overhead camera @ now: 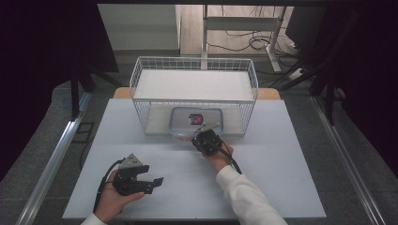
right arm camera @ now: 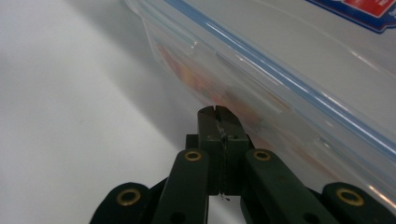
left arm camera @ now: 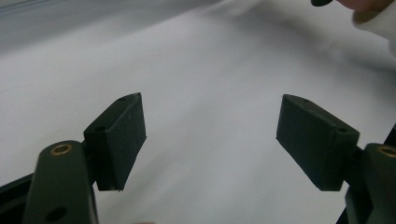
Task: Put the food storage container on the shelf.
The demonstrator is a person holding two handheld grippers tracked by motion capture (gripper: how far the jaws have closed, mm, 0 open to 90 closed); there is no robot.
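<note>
A clear plastic food box (overhead camera: 196, 123) with a blue-sealed lid and a red and blue label lies at the front wall of a white wire basket (overhead camera: 141, 75). I cannot tell whether it is inside the basket or against it. My right gripper (overhead camera: 201, 138) is shut with nothing between its jaws. In the right gripper view its closed tips (right arm camera: 218, 113) sit right at the side wall of the box (right arm camera: 289, 79), just under the lid's rim; orange contents show through the wall. My left gripper (overhead camera: 151, 175) rests open near the table's front left, and its jaws (left arm camera: 210, 135) hold nothing.
The white table (overhead camera: 281, 187) has bare surface on both sides of the hands. The basket stands at the table's far edge. Metal frame rails (overhead camera: 56, 154) run along both sides of the table, and a desk frame with cables stands on the floor beyond.
</note>
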